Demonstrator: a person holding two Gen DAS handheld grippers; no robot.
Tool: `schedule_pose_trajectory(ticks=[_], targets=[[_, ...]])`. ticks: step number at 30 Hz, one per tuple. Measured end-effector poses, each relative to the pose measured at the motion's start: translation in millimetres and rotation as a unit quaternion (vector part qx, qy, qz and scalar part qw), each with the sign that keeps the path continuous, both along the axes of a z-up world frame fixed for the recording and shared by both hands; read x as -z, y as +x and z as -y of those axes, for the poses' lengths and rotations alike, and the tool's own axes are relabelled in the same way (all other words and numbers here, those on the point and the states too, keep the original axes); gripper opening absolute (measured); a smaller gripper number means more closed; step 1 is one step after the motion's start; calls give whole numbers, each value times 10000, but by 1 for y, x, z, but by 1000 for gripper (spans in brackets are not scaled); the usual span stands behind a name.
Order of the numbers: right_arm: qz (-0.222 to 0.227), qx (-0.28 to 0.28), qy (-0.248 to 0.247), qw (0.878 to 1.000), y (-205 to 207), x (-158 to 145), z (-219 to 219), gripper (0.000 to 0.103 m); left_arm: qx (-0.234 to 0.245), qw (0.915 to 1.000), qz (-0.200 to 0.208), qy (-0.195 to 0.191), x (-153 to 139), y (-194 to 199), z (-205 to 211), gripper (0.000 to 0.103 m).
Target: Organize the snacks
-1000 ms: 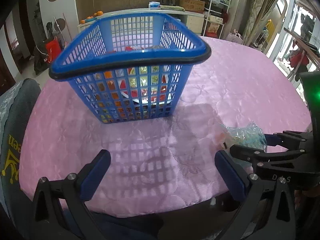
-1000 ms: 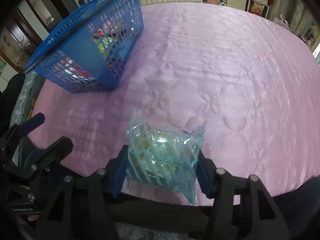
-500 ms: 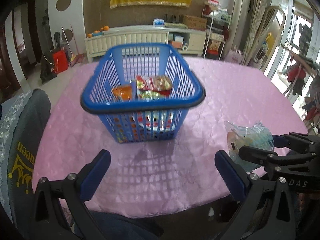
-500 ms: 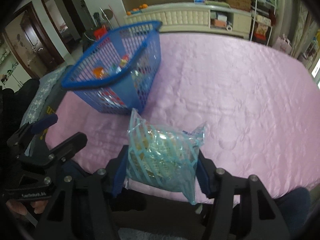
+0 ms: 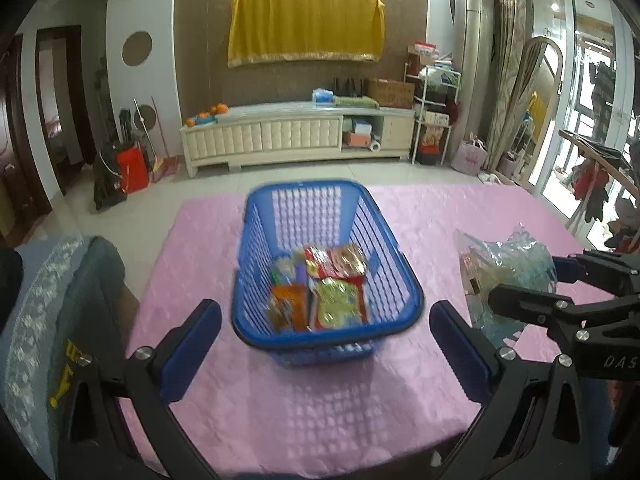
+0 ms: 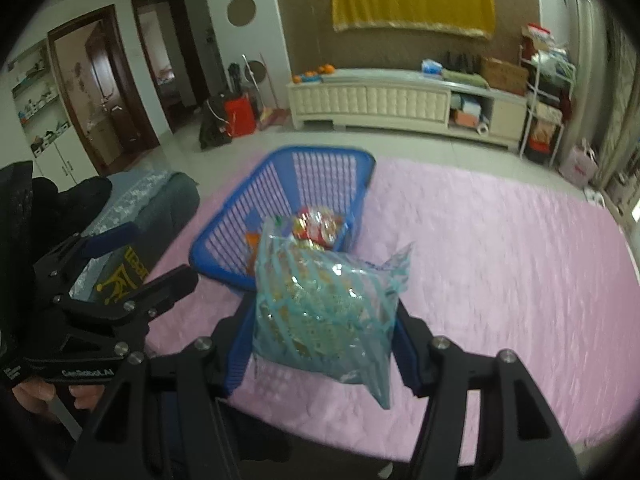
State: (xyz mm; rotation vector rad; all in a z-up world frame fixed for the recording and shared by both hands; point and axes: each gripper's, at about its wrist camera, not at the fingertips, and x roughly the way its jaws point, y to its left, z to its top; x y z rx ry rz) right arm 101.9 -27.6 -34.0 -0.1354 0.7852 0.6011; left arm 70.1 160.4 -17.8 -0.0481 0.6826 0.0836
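Both wrist views angled down from above, sharing blue basket [image 5: 326, 264] [image 6: 288, 216], pink table [image 5: 440, 216] [image 6: 500, 248]

A yellow cloth [image 5: 306, 30] hangs on the back wall at upper centre; below it stands a cream cabinet [image 5: 296, 138]; a red box [image 5: 132, 170] sits left.

A basket [image 5: 326, 276] stood on the worktop [image 5: 460, 216], snack packets [image 5: 320, 288] inside it; a bagged snack [image 6: 324, 312] hung right of it, a chair [image 5: 60, 300] left.
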Motion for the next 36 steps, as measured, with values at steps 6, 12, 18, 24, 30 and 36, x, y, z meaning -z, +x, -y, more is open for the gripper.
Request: schedule_pose_trajectory(ticks=[6, 12, 18, 24, 30, 36], targets=[[177, -216, -54, 9996, 21, -12, -26, 65, -124, 9999, -7, 110, -9, 20, -22, 103], [107, -417, -184, 9989, 49, -6, -56, 66, -150, 9997, -137, 150, -4, 39, -38, 103], [-173, -526, -364, 9978, 72, 18, -72, 66, -258, 9983, -522, -20, 19, 67, -65, 103], [-304, -497, -612, 9964, 90, 42, -82, 66, -241, 9964, -812, -70, 40, 84, -80, 103], [-275, -552, -715, 9955, 97, 47, -87, 67, -292, 9954, -878, -234, 47, 88, -86, 103], [-147, -539, -629, 9965, 93, 43, -84, 92, -252, 9963, -758, -319, 40, 78, -78, 103]])
